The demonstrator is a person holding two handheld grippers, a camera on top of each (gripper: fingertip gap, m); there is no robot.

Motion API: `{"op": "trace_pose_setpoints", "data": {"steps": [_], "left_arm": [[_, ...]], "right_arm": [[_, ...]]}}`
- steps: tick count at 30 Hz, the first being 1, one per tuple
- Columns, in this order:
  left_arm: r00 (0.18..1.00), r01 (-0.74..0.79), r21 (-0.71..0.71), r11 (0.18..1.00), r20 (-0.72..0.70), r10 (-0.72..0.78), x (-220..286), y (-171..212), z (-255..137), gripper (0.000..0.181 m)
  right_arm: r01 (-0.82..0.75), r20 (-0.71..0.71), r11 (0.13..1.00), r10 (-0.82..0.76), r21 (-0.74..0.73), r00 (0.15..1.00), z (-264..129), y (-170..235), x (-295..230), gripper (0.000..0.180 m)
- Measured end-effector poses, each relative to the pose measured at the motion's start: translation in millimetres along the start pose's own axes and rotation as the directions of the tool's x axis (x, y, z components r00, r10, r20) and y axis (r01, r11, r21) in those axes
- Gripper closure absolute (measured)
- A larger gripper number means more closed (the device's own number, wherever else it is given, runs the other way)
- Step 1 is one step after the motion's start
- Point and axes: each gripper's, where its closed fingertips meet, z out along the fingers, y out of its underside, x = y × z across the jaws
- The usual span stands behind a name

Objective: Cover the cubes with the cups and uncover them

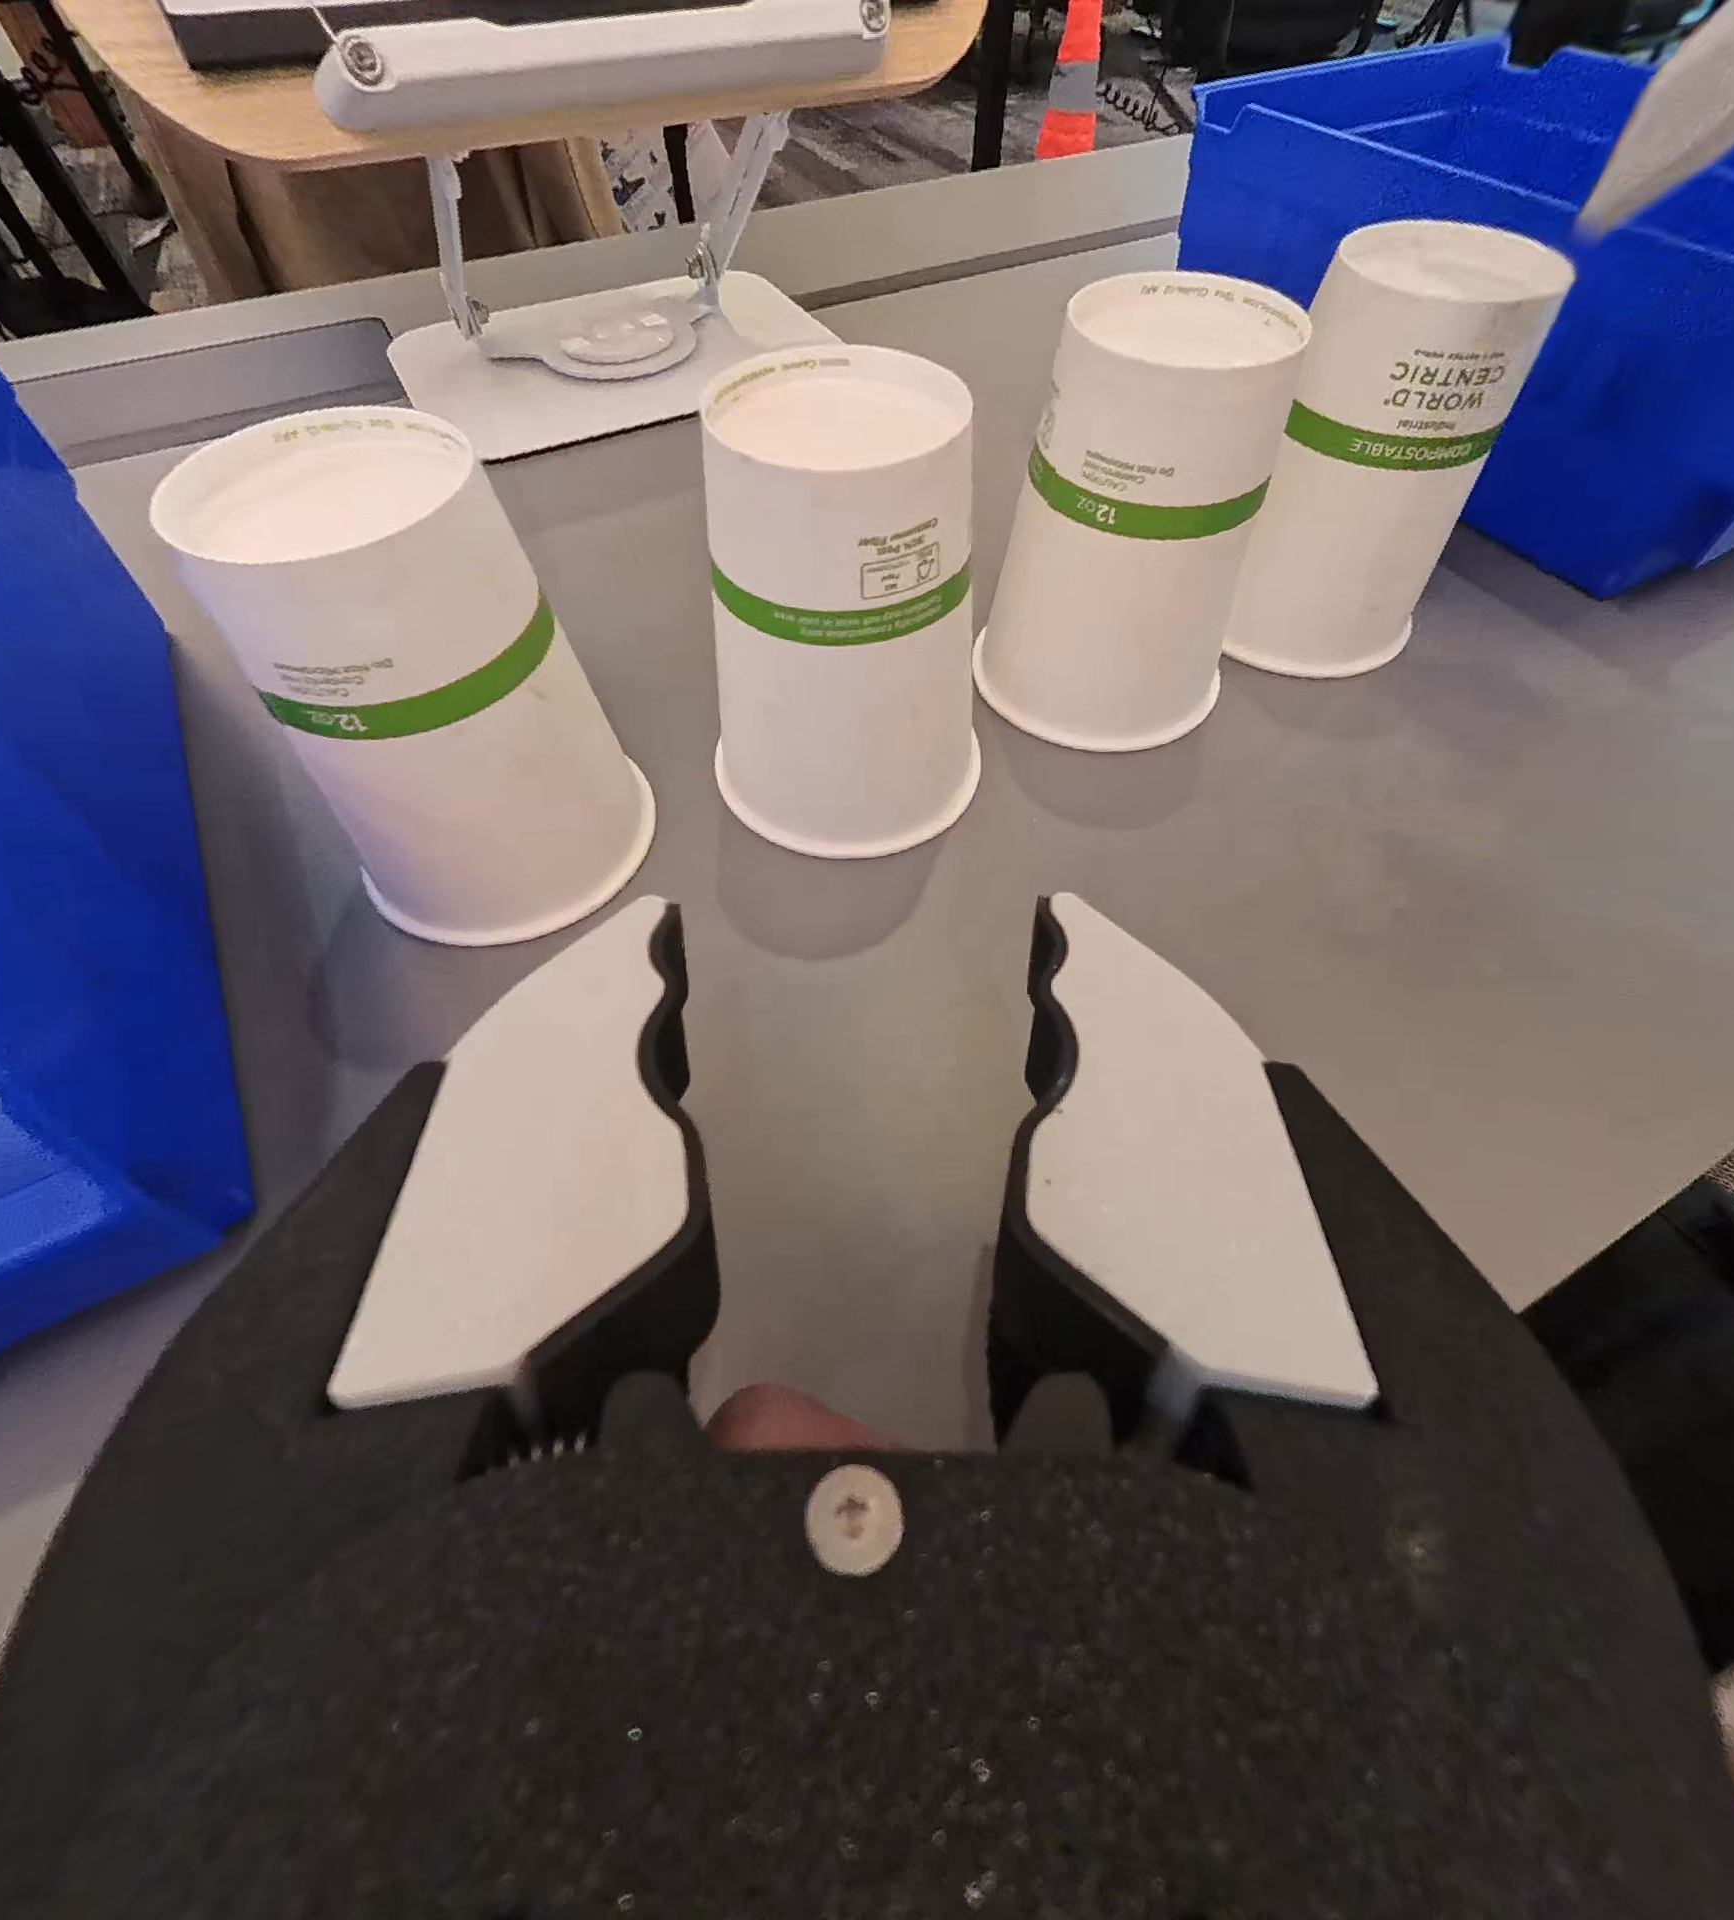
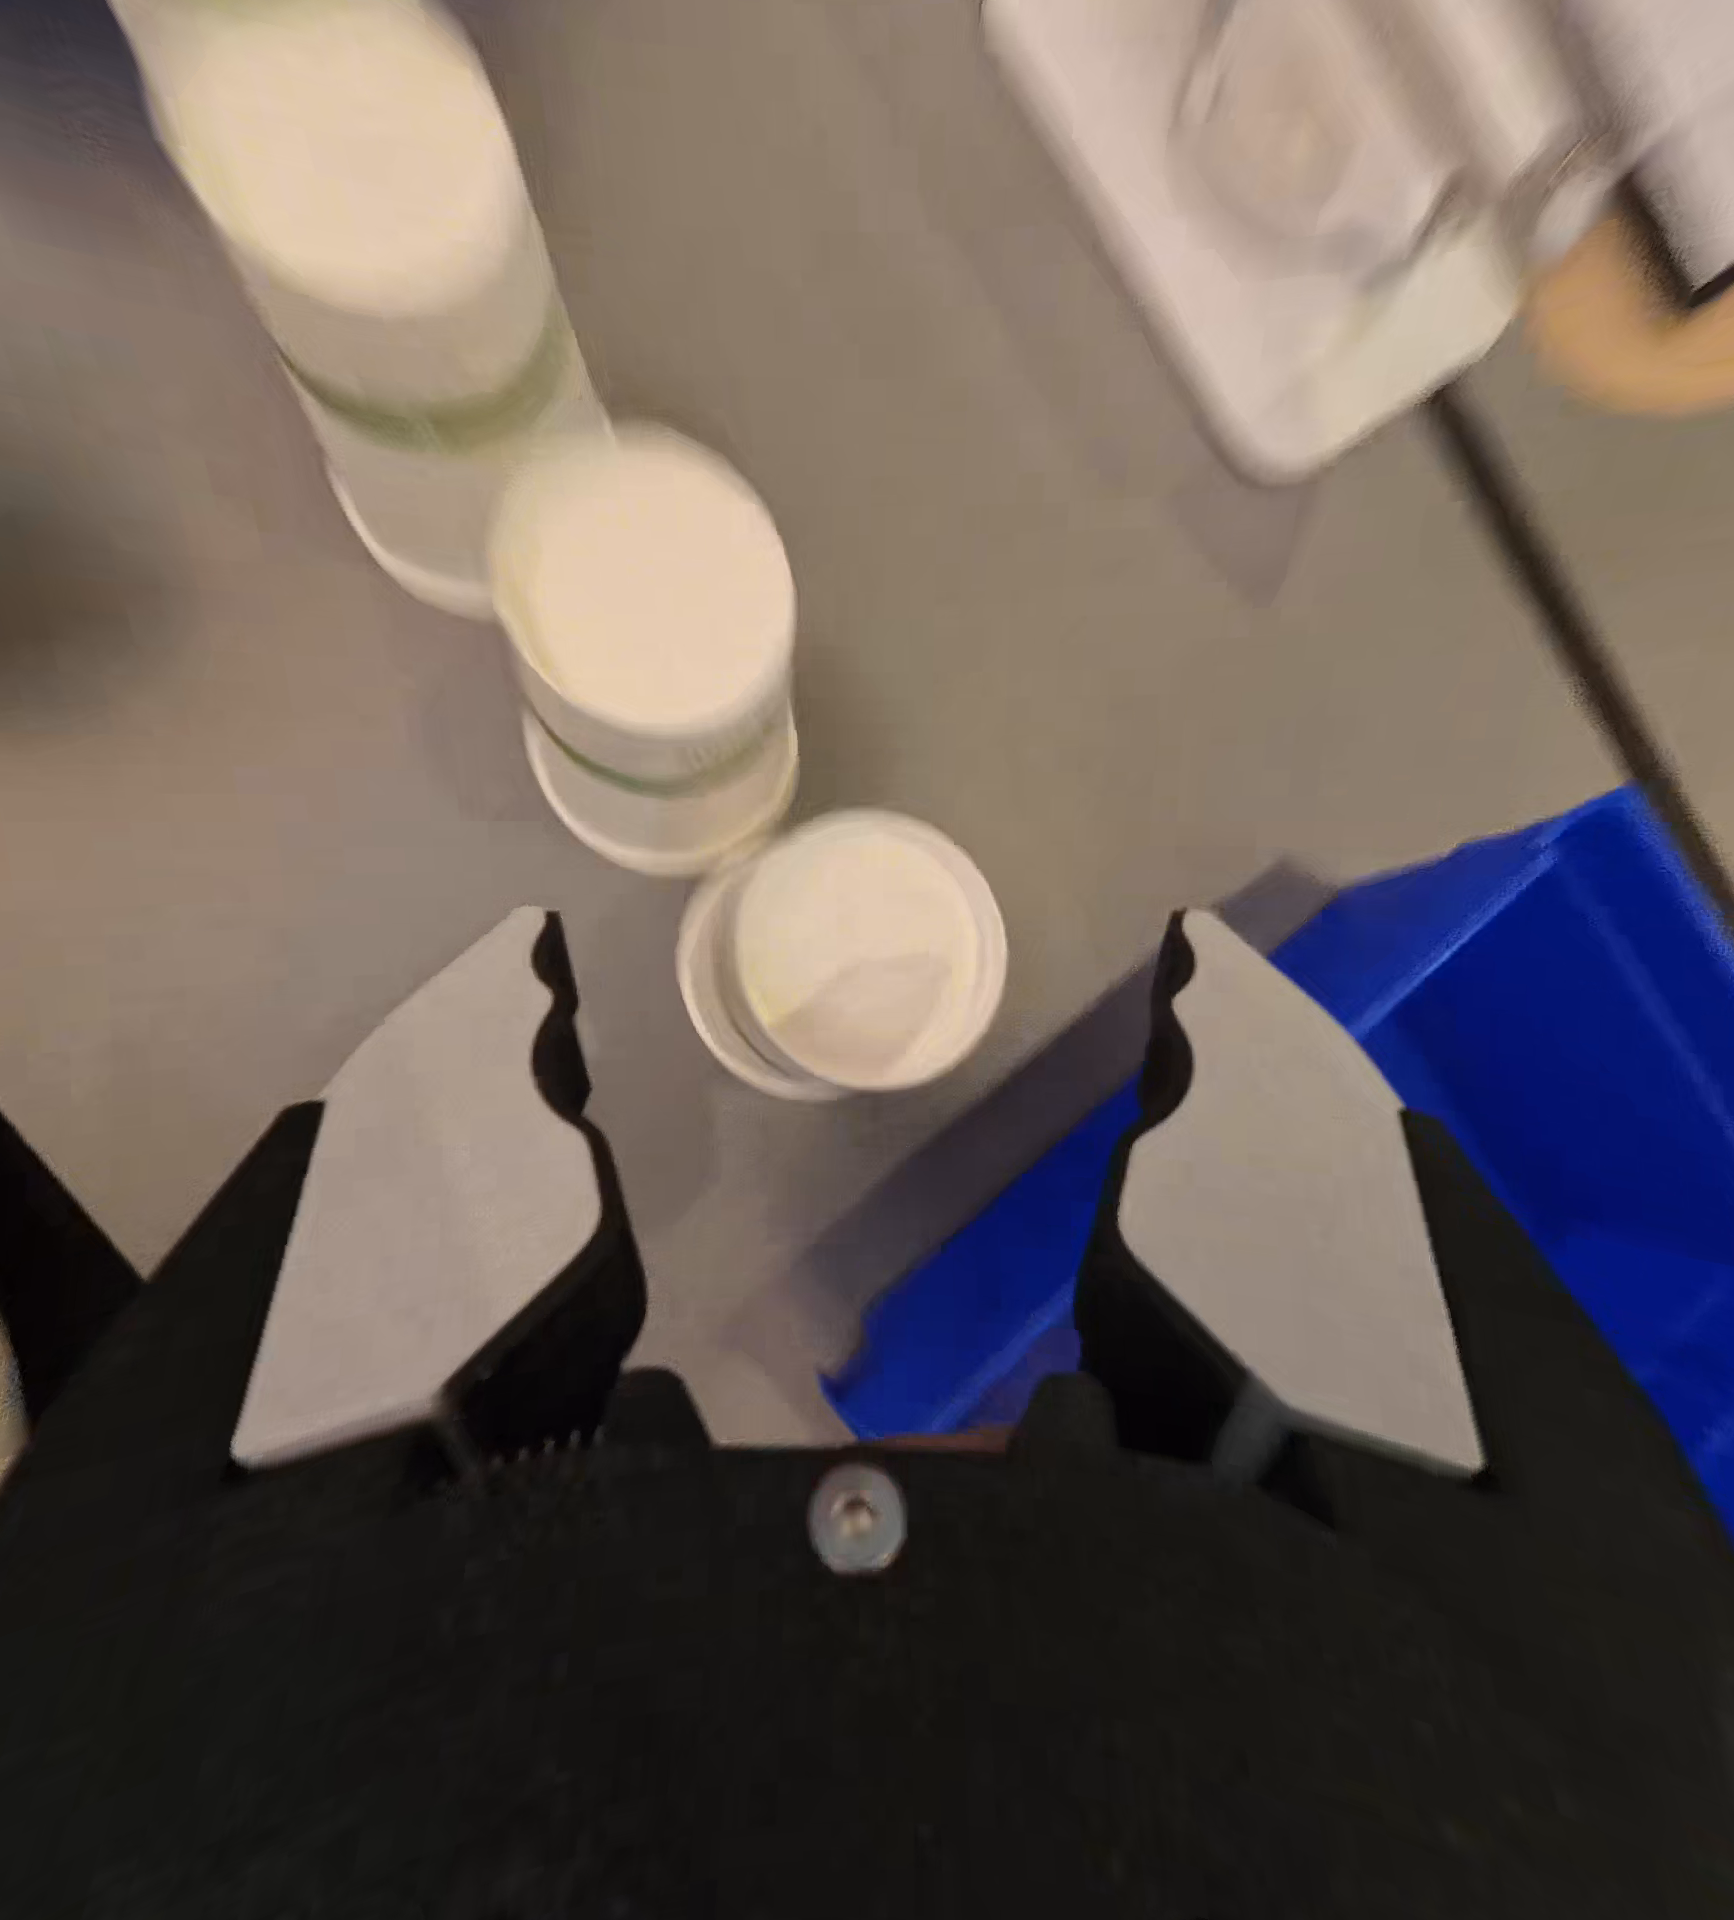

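Note:
Several white paper cups with green bands stand upside down in a row on the grey table (image 1: 1362, 987): a far-left cup (image 1: 395, 686), a second cup (image 1: 842, 623), a third cup (image 1: 1123, 520) and a far-right cup (image 1: 1393, 457). No cubes are visible. My left gripper (image 1: 858, 925) is open and empty, just in front of the second cup. My right gripper (image 2: 863, 935) is open and empty, high above the nearest cup (image 2: 842, 956), with two more cups (image 2: 645, 634) (image 2: 354, 208) beyond it. The right wrist view is blurred. A finger (image 1: 1694, 114) of the right gripper shows at the left wrist view's top right.
Blue plastic bins stand at the left (image 1: 21, 831) and right (image 1: 1673, 343) of the table; the right one also shows in the right wrist view (image 2: 1528, 1122). A white stand (image 1: 614, 353) sits behind the cups, with a wooden tray on it.

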Motion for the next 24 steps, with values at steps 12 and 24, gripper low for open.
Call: {"op": "trace_pose_setpoints", "data": {"steps": [12,24], "left_arm": [[0.994,0.064,0.026,0.998,0.09,-0.066,-15,14,-6,0.117],[0.993,0.05,-0.007,0.999,0.107,-0.049,-14,26,2,0.117]], "right_arm": [[-0.39,0.195,0.641,0.356,0.661,0.914,6,30,-155,0.093],[-0.358,0.168,0.624,0.343,0.694,0.924,9,40,-160,0.108]]}}
